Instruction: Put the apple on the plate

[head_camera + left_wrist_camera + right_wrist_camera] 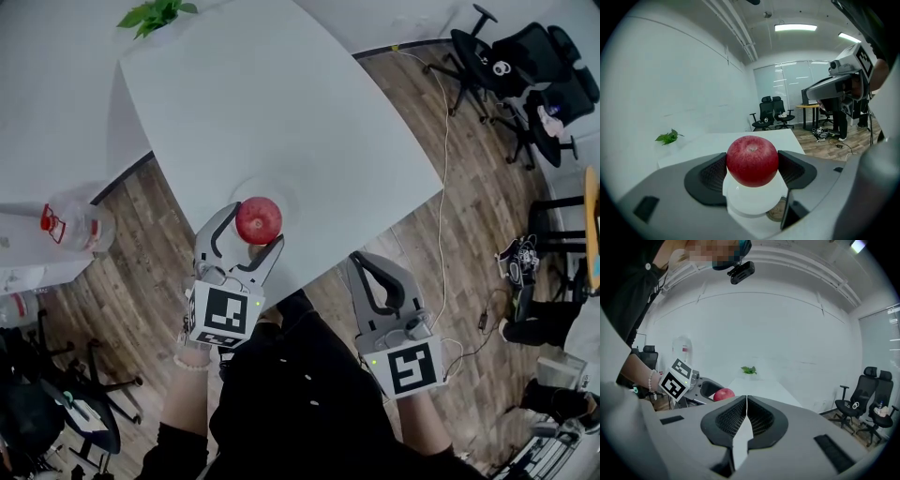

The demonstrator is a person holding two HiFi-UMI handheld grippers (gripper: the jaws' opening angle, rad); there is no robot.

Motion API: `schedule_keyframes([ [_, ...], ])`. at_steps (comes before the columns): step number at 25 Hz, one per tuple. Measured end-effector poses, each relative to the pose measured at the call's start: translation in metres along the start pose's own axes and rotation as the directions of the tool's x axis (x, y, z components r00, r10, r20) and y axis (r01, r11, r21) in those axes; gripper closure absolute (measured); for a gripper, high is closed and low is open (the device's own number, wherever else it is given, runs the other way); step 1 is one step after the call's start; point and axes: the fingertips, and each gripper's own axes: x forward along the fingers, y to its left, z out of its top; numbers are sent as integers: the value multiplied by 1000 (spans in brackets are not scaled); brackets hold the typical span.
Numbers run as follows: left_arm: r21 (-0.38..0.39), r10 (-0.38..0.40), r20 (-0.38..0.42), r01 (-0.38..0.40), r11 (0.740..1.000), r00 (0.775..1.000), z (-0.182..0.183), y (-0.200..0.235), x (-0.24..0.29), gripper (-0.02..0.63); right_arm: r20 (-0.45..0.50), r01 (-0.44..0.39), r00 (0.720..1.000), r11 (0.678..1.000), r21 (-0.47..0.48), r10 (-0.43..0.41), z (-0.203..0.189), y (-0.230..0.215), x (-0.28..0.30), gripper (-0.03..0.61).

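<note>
L gripper (752,165) clamps apple (259,220), stem dimple up, over plate (292,198) at white table's (281,103) near edge. R gripper (746,416) closed, empty. Wood floor (473,202), office chairs (514,54).

The apple (752,161) covers the middle of the plate (754,200), so whether the two touch cannot be told, and beyond the plate the plant (155,14) is clipped by the head view's top edge.

The white table (281,103) carries 1 white plate (287,194) near its front edge.
</note>
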Motion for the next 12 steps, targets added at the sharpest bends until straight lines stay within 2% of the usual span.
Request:
schedule_keyframes([
  [12,-12,-27,-88,26,1000,996,-38,0,45,259,-39,-41,998,999,8,41,-15,-16,23,535],
])
